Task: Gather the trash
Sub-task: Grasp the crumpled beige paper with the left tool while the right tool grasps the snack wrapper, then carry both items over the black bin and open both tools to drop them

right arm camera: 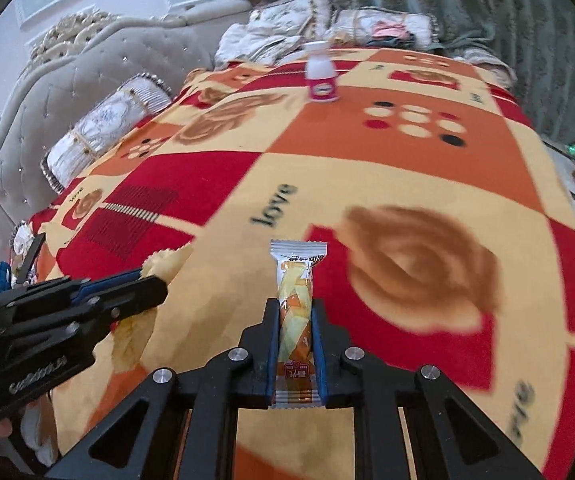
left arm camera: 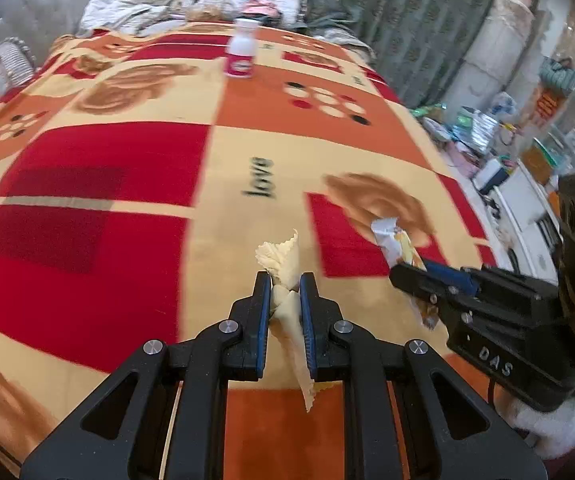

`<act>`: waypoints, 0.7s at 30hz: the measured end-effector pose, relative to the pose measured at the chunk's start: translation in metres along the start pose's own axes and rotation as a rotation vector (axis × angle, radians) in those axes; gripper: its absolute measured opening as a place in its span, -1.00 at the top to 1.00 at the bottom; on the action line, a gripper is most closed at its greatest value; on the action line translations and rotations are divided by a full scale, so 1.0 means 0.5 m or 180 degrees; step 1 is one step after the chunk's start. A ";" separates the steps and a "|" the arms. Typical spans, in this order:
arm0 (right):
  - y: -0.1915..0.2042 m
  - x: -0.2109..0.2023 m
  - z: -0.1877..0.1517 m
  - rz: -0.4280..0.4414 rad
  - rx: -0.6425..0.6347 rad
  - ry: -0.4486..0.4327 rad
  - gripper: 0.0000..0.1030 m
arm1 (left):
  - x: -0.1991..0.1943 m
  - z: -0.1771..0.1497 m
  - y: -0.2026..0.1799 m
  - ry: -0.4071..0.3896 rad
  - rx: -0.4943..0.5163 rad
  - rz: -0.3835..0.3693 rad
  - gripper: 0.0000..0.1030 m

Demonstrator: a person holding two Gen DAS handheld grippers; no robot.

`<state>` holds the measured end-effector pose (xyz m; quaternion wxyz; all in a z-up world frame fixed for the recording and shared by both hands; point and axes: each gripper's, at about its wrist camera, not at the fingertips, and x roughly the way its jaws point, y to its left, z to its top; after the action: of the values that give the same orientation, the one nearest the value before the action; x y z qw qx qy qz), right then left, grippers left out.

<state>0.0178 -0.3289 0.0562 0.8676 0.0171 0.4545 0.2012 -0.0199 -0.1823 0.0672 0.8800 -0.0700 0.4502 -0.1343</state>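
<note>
L gripper (left arm camera: 283, 280): clenched on a crumpled pale-yellow wrapper (left arm camera: 281, 258). Pinched mid-length btwn the blue pads, so one frilly end sticks out past the fingertips and a long tail hangs back down btwn the fingers toward the camera. Looks like a mid-grab bc thin film has no firm edge; squeezing the bunch is prob the only hold that won't slip. It seems lifted clear of the blanket (left arm camera: 127, 184), though I can't be sure.

R gripper (right arm camera: 295, 304): also clamped, grasping a sealed snack bar packet (right arm camera: 295, 308). Packet lies lengthwise along the fingers, pads pressing its two long sides; crimped silver end pokes out beyond the tips, orange end sits back near the finger roots. Lengthwise hold prob chosen bc the bar is narrow that way and fits the gap. Can't tell if it's off the blanket or just resting.

The two grippers sit side by side, near but apart; each shows in the other's view, at the side, w/ its own item. My read: both hands loaded, next step is carrying to a bin, none visible.

Farther out, well beyond both sets of fingertips: small white bottle w/ pink label (right arm camera: 320, 74), upright, alone on the blanket. Likely the remaining trash.

Past that: pillows (right arm camera: 107, 132), headboard, curtain.
</note>
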 end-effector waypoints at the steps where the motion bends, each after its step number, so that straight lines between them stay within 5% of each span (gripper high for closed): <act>1: -0.010 -0.016 -0.015 -0.0007 0.0037 -0.0019 0.73 | -0.001 -0.005 -0.018 0.0003 0.0030 -0.0026 0.76; 21: -0.208 -0.259 -0.218 -0.0492 0.0677 -0.0306 0.73 | 0.000 -0.071 -0.335 0.0085 0.0698 -0.0484 0.76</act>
<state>-0.0997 -0.4883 0.0715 0.8945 0.0834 0.4311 0.0834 -0.0779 -0.3422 0.0874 0.8636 -0.0056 0.4379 -0.2500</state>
